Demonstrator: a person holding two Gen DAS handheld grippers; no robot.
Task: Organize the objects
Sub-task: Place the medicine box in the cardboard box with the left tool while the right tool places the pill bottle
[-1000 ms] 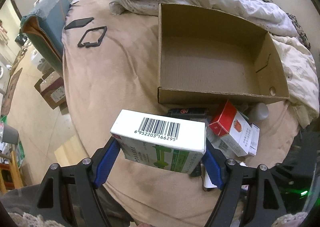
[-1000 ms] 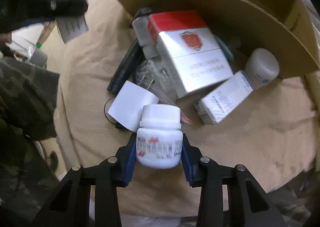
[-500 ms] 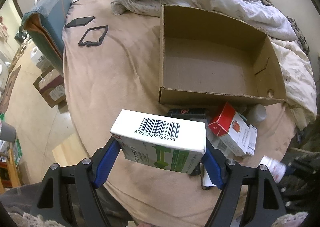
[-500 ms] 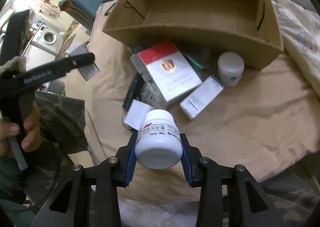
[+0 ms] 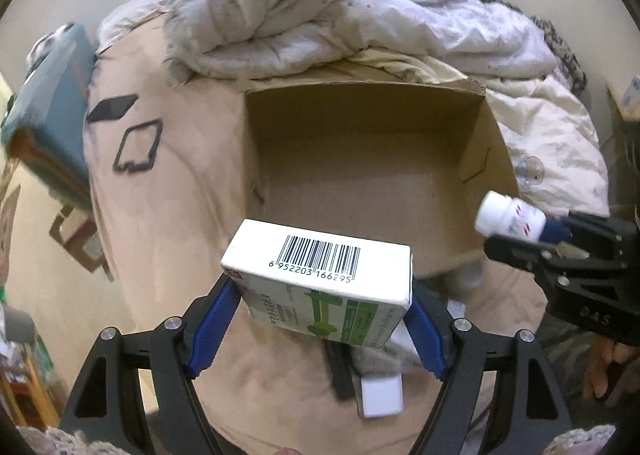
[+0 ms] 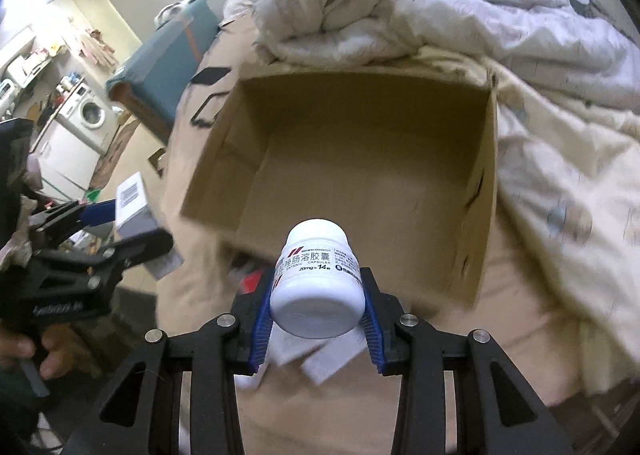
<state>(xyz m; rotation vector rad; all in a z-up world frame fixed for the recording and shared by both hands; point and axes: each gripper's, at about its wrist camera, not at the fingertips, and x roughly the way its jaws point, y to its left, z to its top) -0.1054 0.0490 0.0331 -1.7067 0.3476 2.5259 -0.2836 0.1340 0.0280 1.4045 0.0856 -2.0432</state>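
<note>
My left gripper (image 5: pixel 320 315) is shut on a white and green box (image 5: pixel 324 279) with a barcode on top, held above the near wall of the open cardboard box (image 5: pixel 360 159). My right gripper (image 6: pixel 318 319) is shut on a white pill bottle (image 6: pixel 318 287), cap pointing towards the cardboard box (image 6: pixel 360 159). From the left wrist view the pill bottle (image 5: pixel 510 219) and right gripper (image 5: pixel 532 235) hang at the box's right wall. The right wrist view shows the left gripper (image 6: pixel 100 223) with the white box (image 6: pixel 134 207) at the left. The cardboard box is empty inside.
A crumpled white duvet (image 5: pixel 340 15) lies behind the cardboard box on the beige bed sheet (image 5: pixel 172 215). A black frame (image 5: pixel 138 151) and a dark card (image 5: pixel 112 107) lie at the left. Small items (image 5: pixel 376 383) remain under the left gripper. A blue case (image 6: pixel 168 55) stands beside the bed.
Both grippers have risen and moved towards the cardboard box with their loads. The pile of small items has slipped under and behind the grippers. The right gripper now shows in the left wrist view.
</note>
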